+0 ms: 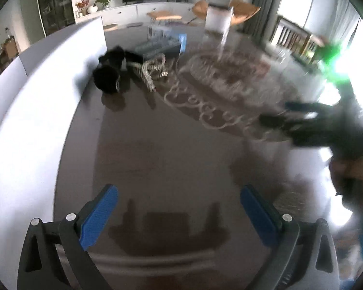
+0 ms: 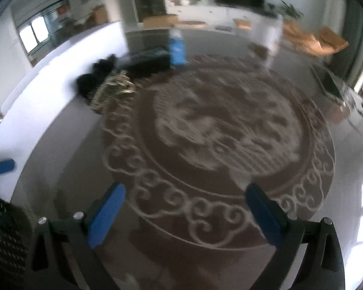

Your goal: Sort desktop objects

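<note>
A small heap lies at the far left of the brown patterned table: a black bundle, a striped gold coil, a dark tray and a blue carton standing behind it. The right wrist view shows the same black bundle, coil, tray and carton. My left gripper is open over bare tabletop, nothing between its blue pads. My right gripper is open over the table's ornament, also holding nothing. Both stand well short of the heap.
A white panel runs along the table's left side, close to the heap. A white chair stands at the far edge. Behind it are a sideboard with a TV and orange chairs. Both views are motion-blurred.
</note>
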`<state>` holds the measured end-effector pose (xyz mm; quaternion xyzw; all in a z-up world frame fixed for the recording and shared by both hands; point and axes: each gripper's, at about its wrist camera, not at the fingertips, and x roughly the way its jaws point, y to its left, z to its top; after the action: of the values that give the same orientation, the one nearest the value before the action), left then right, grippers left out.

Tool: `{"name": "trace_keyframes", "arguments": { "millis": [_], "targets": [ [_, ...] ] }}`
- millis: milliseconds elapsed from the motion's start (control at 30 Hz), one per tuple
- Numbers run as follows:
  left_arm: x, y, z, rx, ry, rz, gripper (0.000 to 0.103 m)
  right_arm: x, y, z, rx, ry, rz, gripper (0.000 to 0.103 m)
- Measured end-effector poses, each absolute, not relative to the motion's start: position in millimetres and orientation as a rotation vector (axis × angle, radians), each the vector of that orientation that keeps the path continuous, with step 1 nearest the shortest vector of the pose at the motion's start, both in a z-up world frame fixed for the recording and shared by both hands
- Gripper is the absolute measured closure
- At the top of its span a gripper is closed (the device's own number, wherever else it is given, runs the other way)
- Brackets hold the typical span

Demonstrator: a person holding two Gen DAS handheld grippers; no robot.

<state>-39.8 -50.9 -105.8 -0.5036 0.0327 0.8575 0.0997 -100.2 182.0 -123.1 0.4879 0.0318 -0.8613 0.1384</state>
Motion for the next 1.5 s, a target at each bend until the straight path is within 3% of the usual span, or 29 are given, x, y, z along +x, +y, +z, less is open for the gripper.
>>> {"name": "trace_keyframes", "arguments": {
  "millis": [200,467,600,667,733,767,867,1133,1367,1500],
  "targets": [
    [-45.8,-58.7,-119.8,-1.484,0.067,2.582,0.0,-152.0,164.9,-113.0,1.331,0.088,-2.467,0.003],
    [-48.0,-67.5,-101.2,-1.364,0.131,2.691,0.0,-311.9,90.4,-73.8,1.269,0.042,-2.453,0.003],
    [-49.2,-72.8,-101.2,-1.377,0.112,2.689,0.0,-364.7,60.1,-92.1,1.391,0.04,-2.397,0.0],
    [-49.6,-76.2,-102.4,-1.397,0.1,2.687,0.0,-375.2,44.0,-110.1,1.474,0.131,-2.348,0.0],
    [-49.9,-79.2,-103.4,-1.408,0.071,2.686,0.0,-368.7,32.0,-115.7,1.439,0.217,-2.321,0.004],
    [-50.3,-81.3,-102.3,-1.406,0.047,2.681,0.0,-362.0,30.2,-114.4,1.401,0.241,-2.312,0.012],
    [-52.9,-83.5,-102.7,-1.403,0.018,2.672,0.0,-340.3,34.3,-110.1,1.362,0.295,-2.27,0.023],
    [-45.1,-73.0,-111.5,-1.451,0.073,2.609,0.0,-244.4,98.8,-121.0,1.386,0.419,-2.173,0.023],
    [-51.0,-77.8,-122.8,-1.507,0.01,2.575,0.0,-146.2,206.6,-106.3,1.313,0.188,-2.363,0.019],
    [-55.3,-88.8,-119.0,-1.488,-0.166,2.576,0.0,-87.4,240.9,-111.9,1.32,0.135,-2.469,0.014]
  ]
}}
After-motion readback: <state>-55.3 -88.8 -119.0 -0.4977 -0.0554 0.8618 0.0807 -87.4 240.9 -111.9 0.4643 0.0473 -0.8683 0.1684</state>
